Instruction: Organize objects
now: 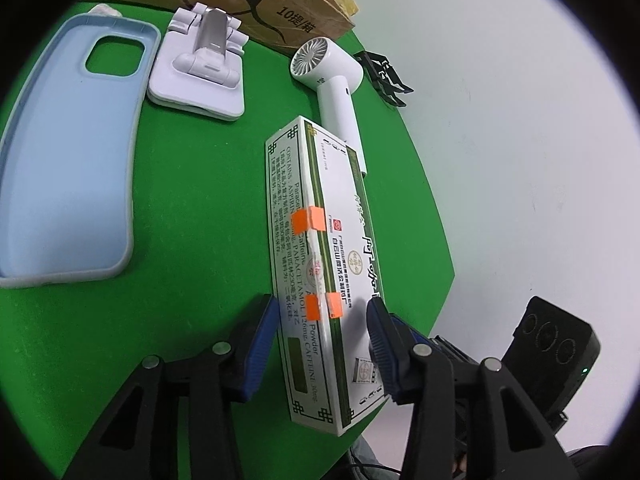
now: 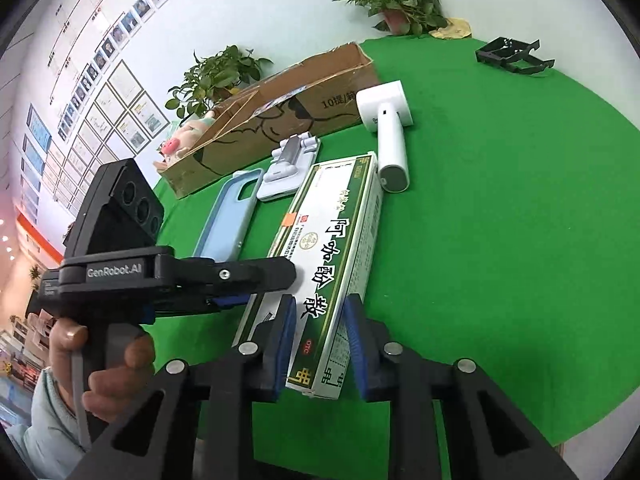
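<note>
A long white-and-green medicine box (image 1: pixel 320 248) (image 2: pixel 336 240) with orange tape tabs lies lengthwise on the round green table (image 1: pixel 180 200), its near end sticking out past the table edge. My left gripper (image 1: pixel 320 344) is shut across the box's width near that end, one blue pad on each long side. In the right wrist view the left gripper (image 2: pixel 264 286) reaches in from the left, held by a hand (image 2: pixel 108 364). My right gripper (image 2: pixel 320 344) is shut on the box's near end, its pads against both side faces.
A pale blue phone case (image 1: pixel 68 152) (image 2: pixel 228 216) and a white phone stand (image 1: pixel 200 76) lie left of the box. A white hand-held fan (image 1: pixel 336 80) (image 2: pixel 390 136) lies beyond it. An open cardboard box (image 2: pixel 272 112), a black bracket (image 2: pixel 512 56) and potted plants (image 2: pixel 400 0) stand behind.
</note>
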